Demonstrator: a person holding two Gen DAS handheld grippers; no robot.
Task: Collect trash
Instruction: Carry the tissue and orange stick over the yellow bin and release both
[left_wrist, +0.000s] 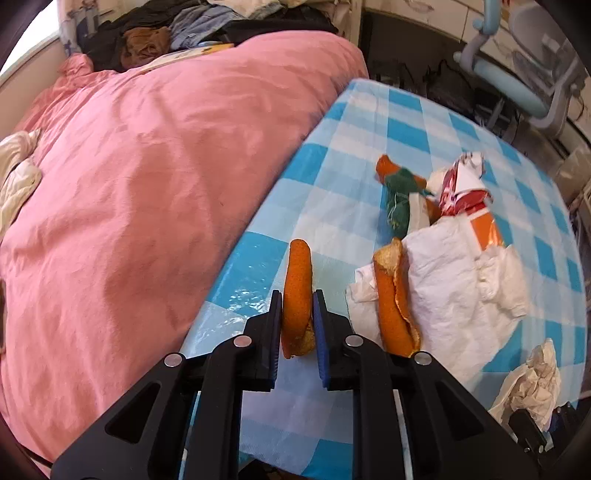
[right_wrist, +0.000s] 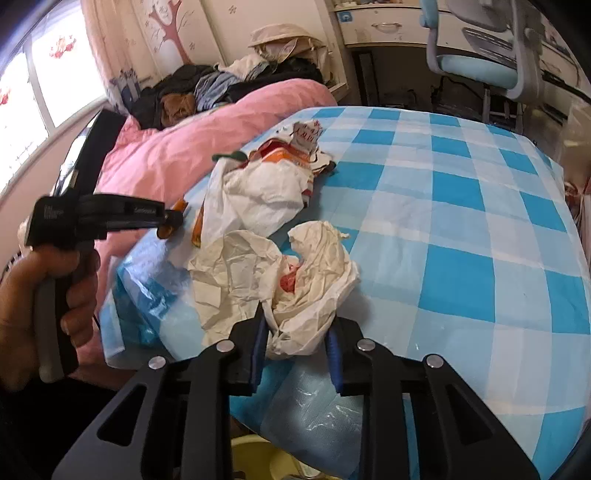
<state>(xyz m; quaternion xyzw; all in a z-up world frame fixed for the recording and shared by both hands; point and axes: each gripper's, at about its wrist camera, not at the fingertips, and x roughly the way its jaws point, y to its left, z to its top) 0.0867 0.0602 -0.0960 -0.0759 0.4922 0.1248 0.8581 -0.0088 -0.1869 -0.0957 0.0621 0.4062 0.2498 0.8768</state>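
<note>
My left gripper (left_wrist: 298, 308) is shut on an orange peel (left_wrist: 296, 284) and holds it upright at the table's left edge. A second orange peel (left_wrist: 395, 306) lies just right of it on a white tissue (left_wrist: 454, 291). Beyond are a green scrap (left_wrist: 400, 195) and a red-and-orange wrapper (left_wrist: 469, 192). My right gripper (right_wrist: 295, 325) is shut on a crumpled cream paper (right_wrist: 291, 280) at the table's near edge. The left gripper (right_wrist: 173, 219) shows in the right wrist view, with the tissue (right_wrist: 258, 195) and wrapper (right_wrist: 299, 147) behind.
The table has a blue-and-white checked cloth (right_wrist: 461, 229). A bed with a pink duvet (left_wrist: 147, 184) lies along its left side, with a pile of clothes (right_wrist: 207, 92) at the far end. A blue chair (right_wrist: 480, 70) stands beyond the table. A yellowish bin (right_wrist: 258, 458) is below the near edge.
</note>
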